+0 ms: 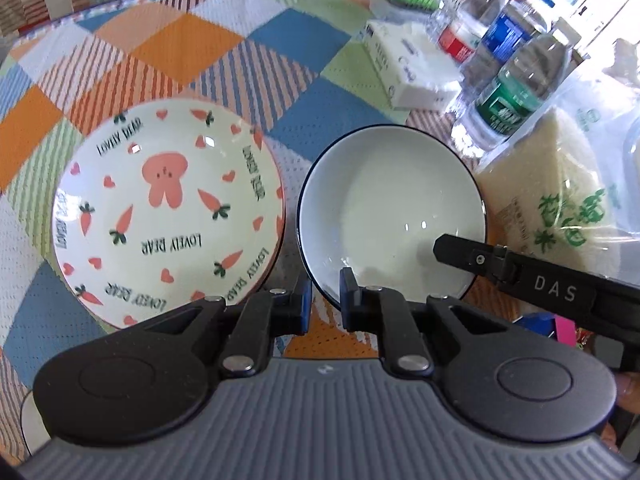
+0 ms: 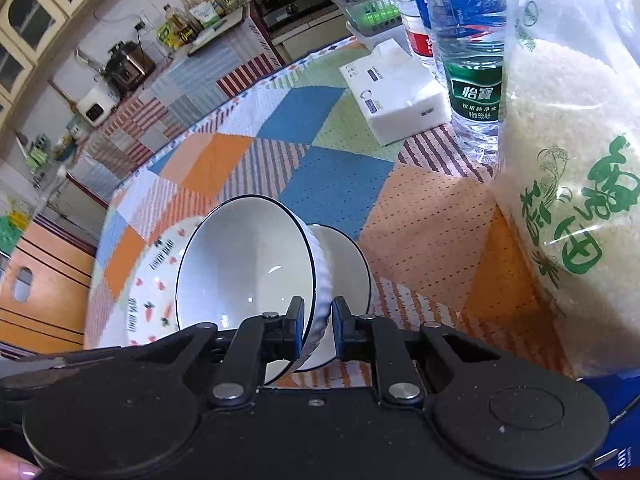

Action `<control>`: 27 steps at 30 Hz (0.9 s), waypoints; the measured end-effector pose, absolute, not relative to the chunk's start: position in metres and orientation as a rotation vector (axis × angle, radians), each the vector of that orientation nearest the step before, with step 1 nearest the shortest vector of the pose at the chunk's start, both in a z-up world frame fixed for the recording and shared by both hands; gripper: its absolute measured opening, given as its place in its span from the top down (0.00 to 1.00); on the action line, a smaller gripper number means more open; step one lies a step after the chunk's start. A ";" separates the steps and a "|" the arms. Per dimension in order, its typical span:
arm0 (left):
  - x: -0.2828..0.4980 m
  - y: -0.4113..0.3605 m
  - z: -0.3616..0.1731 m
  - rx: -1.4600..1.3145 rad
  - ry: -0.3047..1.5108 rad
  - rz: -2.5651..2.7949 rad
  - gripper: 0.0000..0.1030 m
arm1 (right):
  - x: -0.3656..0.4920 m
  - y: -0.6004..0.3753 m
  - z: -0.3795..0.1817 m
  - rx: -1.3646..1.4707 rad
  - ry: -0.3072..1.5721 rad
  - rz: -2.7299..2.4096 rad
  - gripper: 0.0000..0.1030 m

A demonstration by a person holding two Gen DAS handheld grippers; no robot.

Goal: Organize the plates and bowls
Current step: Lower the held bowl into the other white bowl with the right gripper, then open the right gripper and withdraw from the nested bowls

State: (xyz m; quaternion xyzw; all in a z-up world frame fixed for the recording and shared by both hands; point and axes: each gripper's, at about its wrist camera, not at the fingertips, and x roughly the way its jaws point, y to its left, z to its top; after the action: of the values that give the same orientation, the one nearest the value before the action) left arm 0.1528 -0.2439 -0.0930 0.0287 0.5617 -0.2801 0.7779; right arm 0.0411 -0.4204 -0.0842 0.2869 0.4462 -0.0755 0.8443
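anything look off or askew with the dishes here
Only the white bowl: it is tipped on its side in the right gripper, which pinches its rim. The carrot plate and the white plate look whole; nothing spilled.

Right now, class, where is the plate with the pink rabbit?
In the left wrist view the rabbit plate lies flat on the patchwork tablecloth, left of the white blue-rimmed plate, their rims nearly meeting.
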 end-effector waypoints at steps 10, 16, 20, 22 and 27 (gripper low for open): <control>0.159 -0.257 -0.100 0.092 1.271 -0.600 0.87 | 0.046 -0.418 -0.090 0.520 0.961 -0.178 0.82; 0.165 -0.267 -0.105 0.119 1.297 -0.601 0.83 | 0.053 -0.410 -0.094 0.410 0.970 -0.200 0.82; 0.169 -0.264 -0.109 0.094 1.311 -0.596 0.82 | 0.056 -0.406 -0.098 0.350 0.955 -0.199 0.81; 0.168 -0.262 -0.107 0.090 1.306 -0.599 0.81 | 0.059 -0.405 -0.097 0.312 0.964 -0.189 0.81; 0.162 -0.251 -0.090 0.082 1.292 -0.631 0.77 | 0.054 -0.405 -0.090 0.288 0.954 -0.153 0.76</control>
State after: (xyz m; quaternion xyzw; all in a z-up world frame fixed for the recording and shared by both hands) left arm 0.1619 -0.2505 -0.0903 0.0377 0.5917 -0.2889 0.7517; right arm 0.0544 -0.4049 -0.0901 0.1378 0.4572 -0.0731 0.8756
